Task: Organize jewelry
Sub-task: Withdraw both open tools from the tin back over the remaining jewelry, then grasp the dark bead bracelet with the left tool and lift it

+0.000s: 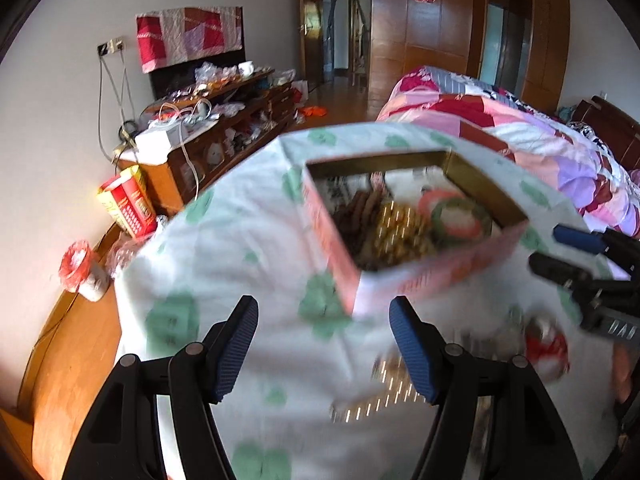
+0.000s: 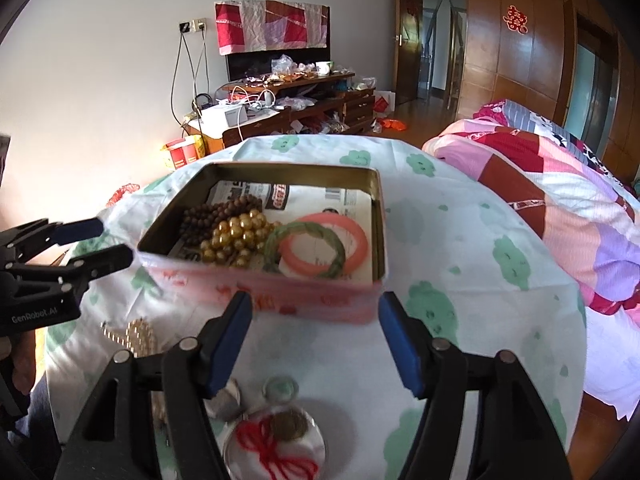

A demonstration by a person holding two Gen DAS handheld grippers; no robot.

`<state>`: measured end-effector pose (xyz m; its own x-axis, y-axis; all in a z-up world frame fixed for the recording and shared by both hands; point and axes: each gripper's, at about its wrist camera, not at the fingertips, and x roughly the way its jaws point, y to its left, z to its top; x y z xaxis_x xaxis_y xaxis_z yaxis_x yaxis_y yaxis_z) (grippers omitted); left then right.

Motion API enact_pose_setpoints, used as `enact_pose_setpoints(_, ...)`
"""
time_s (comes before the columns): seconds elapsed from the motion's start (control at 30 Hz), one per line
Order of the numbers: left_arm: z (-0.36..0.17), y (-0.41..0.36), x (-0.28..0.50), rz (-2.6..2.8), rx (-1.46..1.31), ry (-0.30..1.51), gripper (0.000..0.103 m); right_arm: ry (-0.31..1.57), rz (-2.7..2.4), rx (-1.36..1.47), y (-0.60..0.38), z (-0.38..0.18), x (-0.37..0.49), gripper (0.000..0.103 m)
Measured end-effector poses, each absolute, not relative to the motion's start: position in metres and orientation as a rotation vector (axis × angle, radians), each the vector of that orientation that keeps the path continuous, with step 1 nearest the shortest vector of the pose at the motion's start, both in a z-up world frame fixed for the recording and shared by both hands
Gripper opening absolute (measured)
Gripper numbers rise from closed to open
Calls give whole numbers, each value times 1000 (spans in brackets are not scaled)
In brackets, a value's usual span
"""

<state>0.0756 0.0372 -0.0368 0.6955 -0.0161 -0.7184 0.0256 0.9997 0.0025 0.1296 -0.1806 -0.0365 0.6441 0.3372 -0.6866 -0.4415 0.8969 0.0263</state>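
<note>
With both jaws spread wide and empty, the right gripper (image 2: pixel 316 344) is held nearest the loose pendant (image 2: pixel 281 390), which lies just short of the tin (image 2: pixel 260 300), directly below the fingertips.

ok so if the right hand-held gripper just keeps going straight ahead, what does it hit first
Most likely the near pink wall of the tin box, which sits straight ahead between the open fingers of the right hand-held gripper. Depth is hard to judge; if it is angled downward, it could meet the tablecloth first.
</note>
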Motion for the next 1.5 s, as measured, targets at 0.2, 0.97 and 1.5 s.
enact_pose_setpoints(0.2, -60, 25, 48, -52, 47, 876, 68, 769, 442, -160, -193, -46, 101, 72)
enact_pose_setpoints(0.97, -61, -11, 20, -86, 66, 894, 68, 831, 440, -196, -202, -69, 63, 75)
enact_pose_setpoints(1.5, -69, -29, 19, -206, 80, 939, 64, 810, 408, -218, -205, -66, 50, 81)
